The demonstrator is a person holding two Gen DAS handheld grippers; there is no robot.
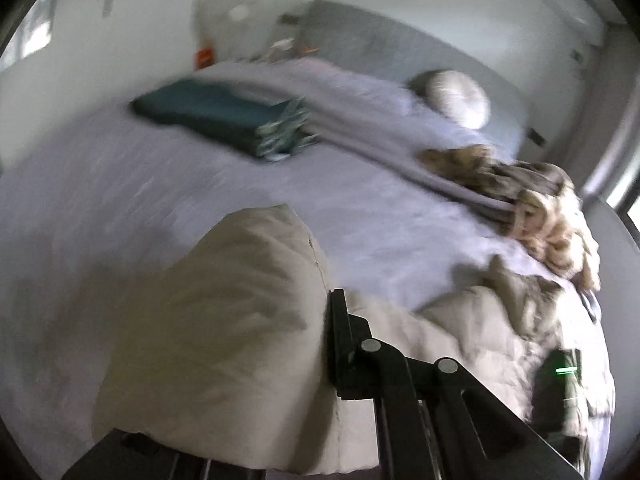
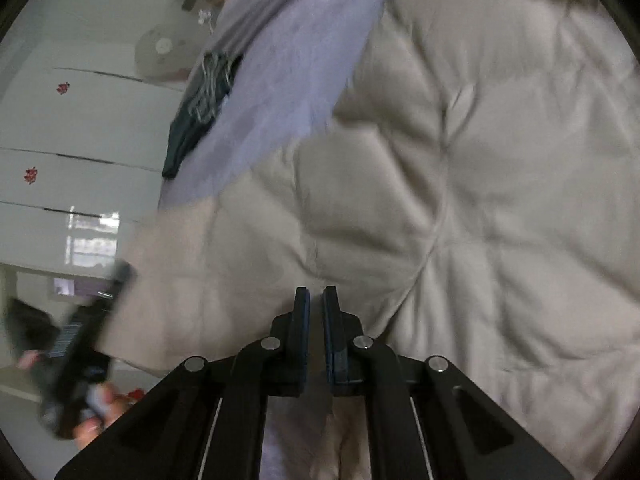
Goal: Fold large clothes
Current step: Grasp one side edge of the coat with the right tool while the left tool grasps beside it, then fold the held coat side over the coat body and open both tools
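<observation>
A large cream quilted comforter [image 1: 224, 320] lies across the near side of a bed with a lavender sheet [image 1: 120, 184]. My left gripper [image 1: 324, 344] is shut on a bunched fold of the comforter, which bulges over the left finger and hides it; only the right finger [image 1: 340, 344] shows. In the right wrist view the comforter [image 2: 460, 200] fills the frame. My right gripper [image 2: 316, 320] hangs over it with its jaws nearly together, a thin gap between them and nothing held. The left gripper [image 2: 80, 360] shows blurred at the lower left of that view.
A folded dark teal throw with fringe [image 1: 224, 120] lies on the bed's far left. A grey blanket [image 1: 360, 140] runs across the middle. A tan furry throw [image 1: 532, 208] is heaped at the right. A round pillow [image 1: 456, 96] leans on the grey headboard [image 1: 400, 40]. A white wardrobe [image 2: 80, 140] stands beside the bed.
</observation>
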